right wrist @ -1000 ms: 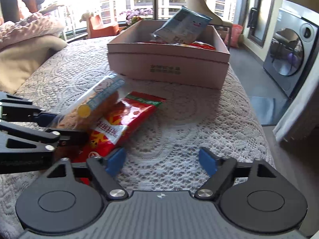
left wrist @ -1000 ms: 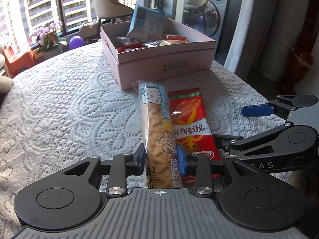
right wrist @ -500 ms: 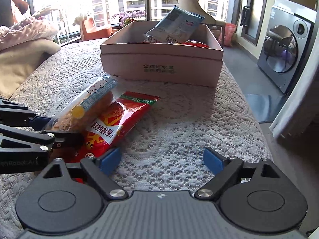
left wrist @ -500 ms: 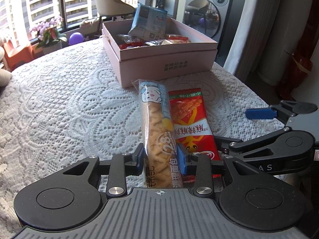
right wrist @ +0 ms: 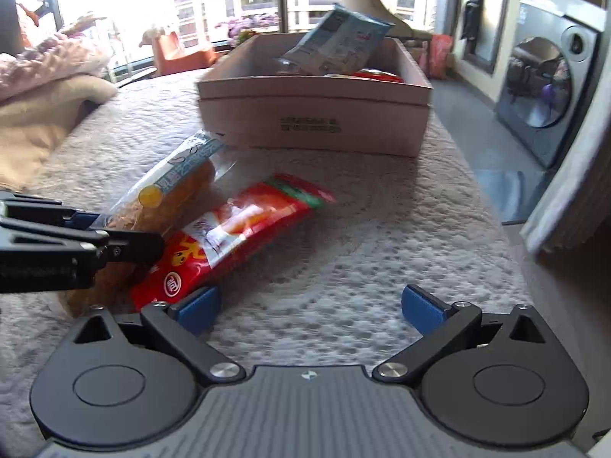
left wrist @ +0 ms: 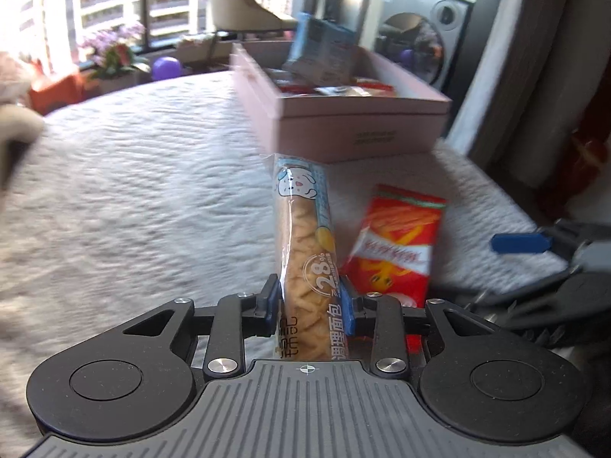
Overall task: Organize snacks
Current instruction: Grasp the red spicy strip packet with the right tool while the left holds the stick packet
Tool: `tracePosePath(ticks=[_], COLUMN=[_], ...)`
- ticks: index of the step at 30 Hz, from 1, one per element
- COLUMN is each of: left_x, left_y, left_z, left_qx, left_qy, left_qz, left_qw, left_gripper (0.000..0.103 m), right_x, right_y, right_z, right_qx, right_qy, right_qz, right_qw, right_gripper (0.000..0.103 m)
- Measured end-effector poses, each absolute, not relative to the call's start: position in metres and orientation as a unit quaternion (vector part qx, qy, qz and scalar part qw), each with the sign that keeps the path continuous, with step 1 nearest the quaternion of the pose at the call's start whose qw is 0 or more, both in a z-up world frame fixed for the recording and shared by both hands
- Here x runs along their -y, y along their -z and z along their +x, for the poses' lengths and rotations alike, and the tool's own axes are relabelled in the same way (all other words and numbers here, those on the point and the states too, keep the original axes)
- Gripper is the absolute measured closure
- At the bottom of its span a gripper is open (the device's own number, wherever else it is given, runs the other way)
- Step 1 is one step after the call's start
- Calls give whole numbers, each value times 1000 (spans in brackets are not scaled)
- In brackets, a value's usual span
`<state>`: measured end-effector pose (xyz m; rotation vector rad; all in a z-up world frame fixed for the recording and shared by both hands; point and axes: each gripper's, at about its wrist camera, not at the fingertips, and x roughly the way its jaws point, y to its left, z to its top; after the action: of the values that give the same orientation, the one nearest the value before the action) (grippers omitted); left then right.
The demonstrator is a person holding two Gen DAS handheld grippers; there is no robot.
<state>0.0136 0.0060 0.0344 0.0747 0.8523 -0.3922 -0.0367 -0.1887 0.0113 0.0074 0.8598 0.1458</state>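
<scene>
My left gripper (left wrist: 308, 303) is shut on a long noodle snack pack (left wrist: 305, 244) with a blue top, lifted off the cloth; the pack also shows in the right wrist view (right wrist: 168, 187). A red snack pack (left wrist: 397, 244) lies on the lace tablecloth just right of it, also in the right wrist view (right wrist: 236, 233). My right gripper (right wrist: 309, 307) is open and empty, its left finger beside the red pack's near end. A pink box (left wrist: 343, 122) with several snacks and an upright blue packet (left wrist: 320, 49) stands behind; it also shows in the right wrist view (right wrist: 313, 114).
The white lace tablecloth (left wrist: 133, 191) covers a round table. Blankets (right wrist: 46, 87) lie at the left. A washing machine (right wrist: 542, 76) and a curtain (left wrist: 534, 57) stand past the table's right edge. Flowers (left wrist: 110, 49) sit by the window.
My left gripper has lifted the noodle pack up and away from the red pack, tilting it upright. My right gripper has edged forward towards the red pack.
</scene>
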Motion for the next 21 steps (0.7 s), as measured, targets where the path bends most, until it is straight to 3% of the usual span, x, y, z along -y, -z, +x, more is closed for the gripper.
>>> tracePosePath(ticks=[10,16,21], left_x=[-49,-42,-26], left_y=[-35,-36,-33], left_z=[-17,-18,-14], left_qx=[-417,-413,-411], left_qy=[137,136,125], left_qz=[16,22,53], left_qw=[898,900,901], left_gripper=[67,66,65], right_x=[176,193,189], right_y=[-29,-40,-47], right_z=[-14,-32,-22], right_qx=[-406,-372,-394], right_qy=[-19,11,-34], right_qz=[67,43,73], right_qw=[911,927,916], right_gripper=[8,9,9])
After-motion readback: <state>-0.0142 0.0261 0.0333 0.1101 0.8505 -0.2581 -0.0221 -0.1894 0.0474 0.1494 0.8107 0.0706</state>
